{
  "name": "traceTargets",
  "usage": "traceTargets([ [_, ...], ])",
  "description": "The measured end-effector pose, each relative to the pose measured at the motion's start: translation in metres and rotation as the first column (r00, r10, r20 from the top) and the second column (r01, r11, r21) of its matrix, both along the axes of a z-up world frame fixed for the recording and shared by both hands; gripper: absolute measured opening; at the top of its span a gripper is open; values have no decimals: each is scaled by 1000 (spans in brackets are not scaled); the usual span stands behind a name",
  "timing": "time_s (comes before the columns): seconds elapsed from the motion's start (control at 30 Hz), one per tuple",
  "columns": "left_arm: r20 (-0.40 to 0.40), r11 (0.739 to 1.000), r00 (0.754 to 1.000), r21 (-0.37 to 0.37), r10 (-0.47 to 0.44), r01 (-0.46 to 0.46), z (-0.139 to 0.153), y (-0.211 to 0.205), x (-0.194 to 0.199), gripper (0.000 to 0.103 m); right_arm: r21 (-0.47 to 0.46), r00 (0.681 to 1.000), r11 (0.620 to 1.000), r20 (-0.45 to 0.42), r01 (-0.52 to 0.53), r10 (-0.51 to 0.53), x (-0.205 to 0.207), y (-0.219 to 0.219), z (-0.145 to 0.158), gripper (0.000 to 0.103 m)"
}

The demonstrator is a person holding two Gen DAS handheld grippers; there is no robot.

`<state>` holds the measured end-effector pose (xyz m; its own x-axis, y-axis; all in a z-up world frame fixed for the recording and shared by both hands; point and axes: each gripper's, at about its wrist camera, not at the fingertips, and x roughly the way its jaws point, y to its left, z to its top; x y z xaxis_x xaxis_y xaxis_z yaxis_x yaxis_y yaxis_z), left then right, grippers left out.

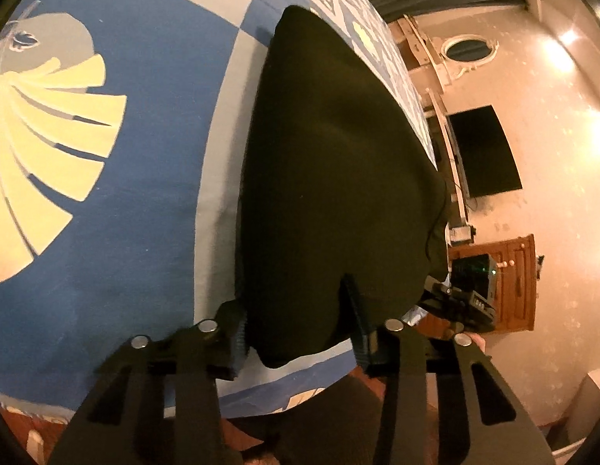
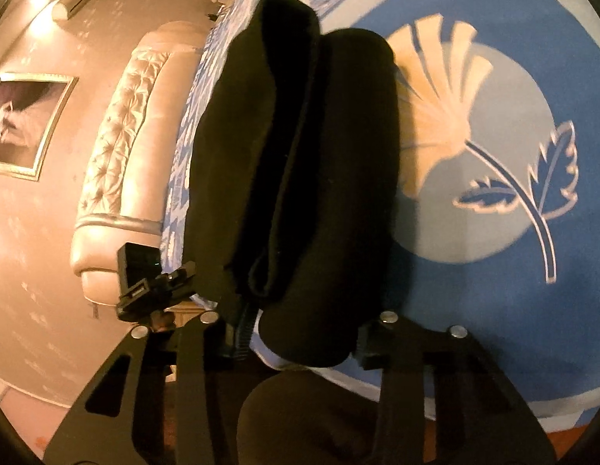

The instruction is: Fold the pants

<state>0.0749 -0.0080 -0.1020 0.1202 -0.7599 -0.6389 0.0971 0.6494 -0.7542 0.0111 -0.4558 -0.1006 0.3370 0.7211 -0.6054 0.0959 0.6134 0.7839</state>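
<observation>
A blue bedspread (image 1: 145,193) with cream fan motifs, a tufted headboard (image 2: 117,147), a wooden cabinet (image 1: 513,283).

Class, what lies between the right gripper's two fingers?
The black pants' near end, bunched between the right gripper's fingers, over the blue bedspread; the right wrist view shows it.

Your bed (image 1: 152,178), blue leaf-print cover.
Black pants (image 1: 338,162) lie flat along its edge before you.

Black pants (image 2: 296,162) in right gripper (image 2: 300,339)
</observation>
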Motion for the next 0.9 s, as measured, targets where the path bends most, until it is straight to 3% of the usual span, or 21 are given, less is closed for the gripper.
traceTargets([
  [0.4, 58, 991, 992, 59, 114, -117, 11, 14, -26, 35, -16, 998, 999, 40, -43, 44, 29, 13, 2, 37],
  [0.73, 34, 973, 975, 66, 220, -222, 13, 58, -37, 36, 33, 992, 993, 51, -114, 112, 56, 40, -7, 37],
  [0.9, 14, 971, 973, 70, 228, -229, 9, 57, -38, 37, 57, 993, 992, 45, -113, 111, 52, 38, -11, 37],
])
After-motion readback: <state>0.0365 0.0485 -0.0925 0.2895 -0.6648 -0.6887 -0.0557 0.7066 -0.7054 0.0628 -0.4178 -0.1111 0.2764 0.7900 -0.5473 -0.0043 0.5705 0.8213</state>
